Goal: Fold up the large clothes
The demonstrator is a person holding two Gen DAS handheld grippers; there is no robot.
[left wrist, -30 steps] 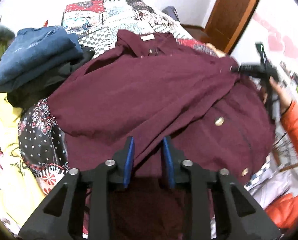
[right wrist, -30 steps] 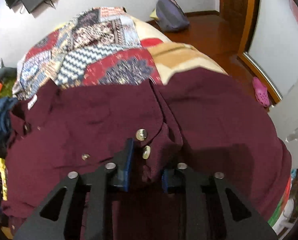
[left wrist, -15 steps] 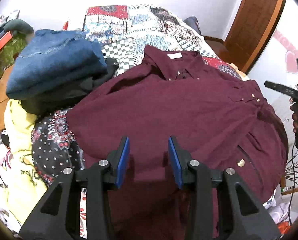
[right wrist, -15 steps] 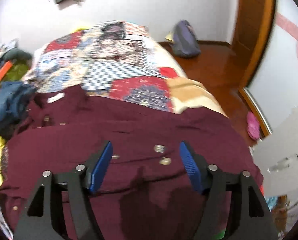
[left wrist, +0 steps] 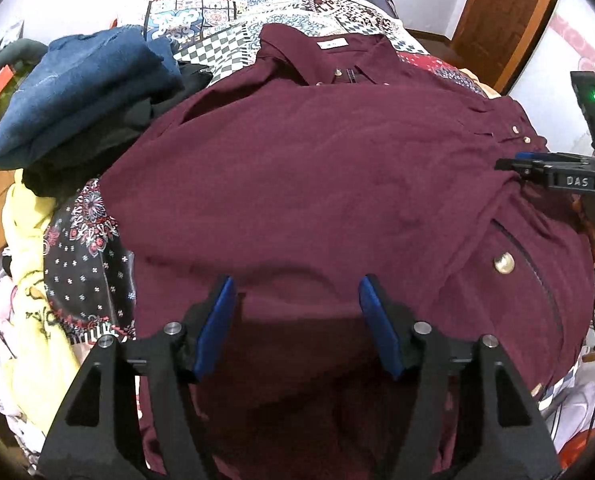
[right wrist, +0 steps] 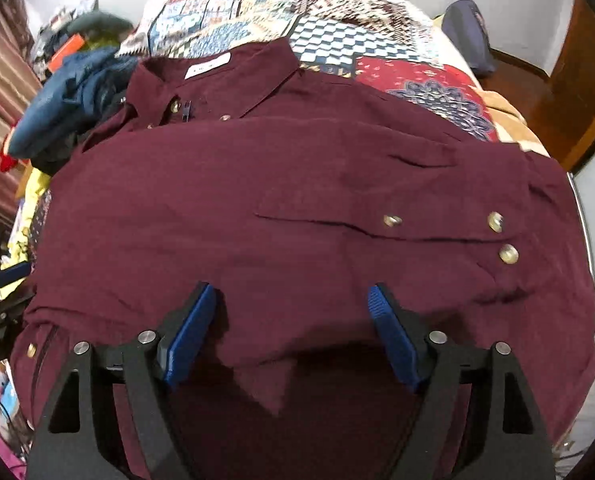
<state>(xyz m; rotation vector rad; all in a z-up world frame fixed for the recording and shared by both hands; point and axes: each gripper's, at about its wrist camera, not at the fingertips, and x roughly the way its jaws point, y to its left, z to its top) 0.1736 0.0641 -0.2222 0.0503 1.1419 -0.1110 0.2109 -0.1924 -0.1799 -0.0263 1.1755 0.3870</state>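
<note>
**Now both grippers are letting go**

Your left gripper (left wrist: 295, 320) and right gripper (right wrist: 291, 330) hang over the maroon shirt (right wrist: 297, 208), jaws opening, nothing pinched. It lies spread across the patchwork bedspread (right wrist: 377, 40), collar far, sleeve folded across, probably ready for another fold. "DAS" marks the right tool; the neck label (right wrist: 207, 67) is unreadable.
</note>
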